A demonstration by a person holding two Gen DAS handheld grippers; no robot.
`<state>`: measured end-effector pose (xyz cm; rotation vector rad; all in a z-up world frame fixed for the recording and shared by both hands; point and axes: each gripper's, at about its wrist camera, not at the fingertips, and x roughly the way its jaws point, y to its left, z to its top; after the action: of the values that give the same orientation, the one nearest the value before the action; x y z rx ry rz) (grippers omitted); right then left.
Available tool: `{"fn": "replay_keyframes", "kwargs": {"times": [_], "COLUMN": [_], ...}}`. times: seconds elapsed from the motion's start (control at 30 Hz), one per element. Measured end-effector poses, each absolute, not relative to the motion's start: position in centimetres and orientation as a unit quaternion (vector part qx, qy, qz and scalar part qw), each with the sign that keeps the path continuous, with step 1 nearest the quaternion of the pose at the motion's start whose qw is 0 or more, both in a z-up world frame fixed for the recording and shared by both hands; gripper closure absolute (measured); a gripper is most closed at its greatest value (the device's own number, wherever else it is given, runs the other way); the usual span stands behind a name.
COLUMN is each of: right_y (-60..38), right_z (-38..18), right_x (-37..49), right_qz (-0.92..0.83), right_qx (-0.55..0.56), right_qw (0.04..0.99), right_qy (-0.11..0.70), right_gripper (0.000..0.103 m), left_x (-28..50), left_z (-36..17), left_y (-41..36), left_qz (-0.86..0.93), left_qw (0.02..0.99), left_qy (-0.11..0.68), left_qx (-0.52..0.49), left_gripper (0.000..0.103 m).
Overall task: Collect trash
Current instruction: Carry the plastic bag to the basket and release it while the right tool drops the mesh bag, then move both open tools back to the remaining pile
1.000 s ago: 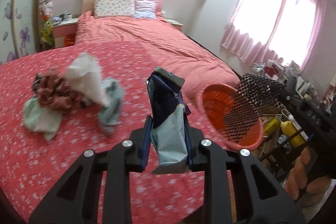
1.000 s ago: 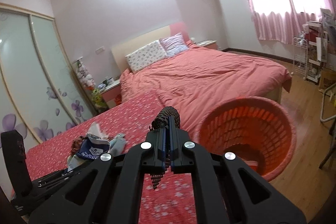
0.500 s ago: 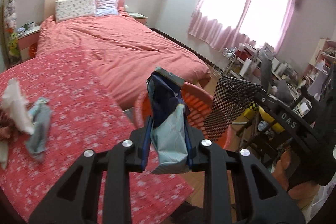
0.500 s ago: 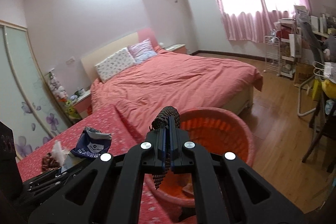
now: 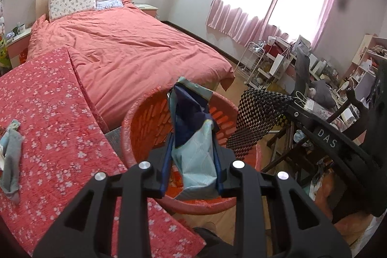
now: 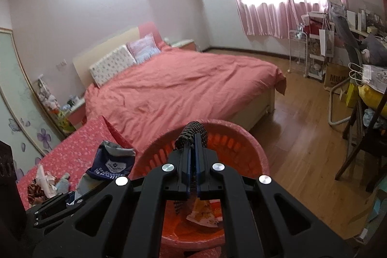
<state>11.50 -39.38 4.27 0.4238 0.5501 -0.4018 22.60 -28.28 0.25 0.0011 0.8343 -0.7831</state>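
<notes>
Orange laundry basket (image 5: 135,122) sits below your grippers: left gripper (image 5: 192,175) clamps a navy-and-pale snack bag (image 5: 193,137); right gripper (image 6: 192,175) pinches black mesh netting (image 6: 192,134).

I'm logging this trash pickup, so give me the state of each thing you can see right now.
Left tool: shut on bag.
Bag: held upright, over basket.
Right tool: shut on mesh.
Mesh: held, draped over basket.
Basket: upright, some wrappers inside.
Scraps: loose on floral cloth.
</notes>
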Motion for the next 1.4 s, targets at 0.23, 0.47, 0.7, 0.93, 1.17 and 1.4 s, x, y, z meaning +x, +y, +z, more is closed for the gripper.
{"fn": "replay_keyframes", "kwargs": {"times": [0.23, 0.47, 0.7, 0.93, 1.17, 1.4], "right_y": [-39.8, -39.8, -39.1, -37.2, -33.2, -28.5], "right_z": [3.7, 3.7, 4.6, 5.6, 5.9, 5.5], "right_x": [12.1, 11.9, 11.9, 12.3, 13.3, 14.9], "right_qz": [-0.189, -0.188, -0.184, -0.166, -0.125, -0.072], "right_qx": [0.215, 0.215, 0.212, 0.195, 0.176, 0.159], "right_qw": [0.909, 0.906, 0.910, 0.920, 0.932, 0.938], "right_qy": [0.304, 0.313, 0.306, 0.298, 0.292, 0.299], "right_gripper": [0.069, 0.055, 0.055, 0.055, 0.055, 0.055], "left_x": [24.1, 24.6, 24.6, 24.2, 24.5, 24.9], "left_z": [-0.9, -1.2, -0.3, 0.8, 1.4, 0.8], "left_y": [-28.8, -26.6, -23.7, -19.4, -12.6, -3.8], "left_qz": [-0.355, -0.333, -0.315, -0.285, -0.229, -0.150], "left_qw": [0.841, 0.850, 0.863, 0.883, 0.904, 0.921], "left_qy": [0.408, 0.409, 0.395, 0.373, 0.361, 0.358], "left_qx": [0.004, -0.002, -0.008, -0.010, -0.023, -0.036], "left_gripper": [0.055, 0.054, 0.053, 0.049, 0.046, 0.044]}}
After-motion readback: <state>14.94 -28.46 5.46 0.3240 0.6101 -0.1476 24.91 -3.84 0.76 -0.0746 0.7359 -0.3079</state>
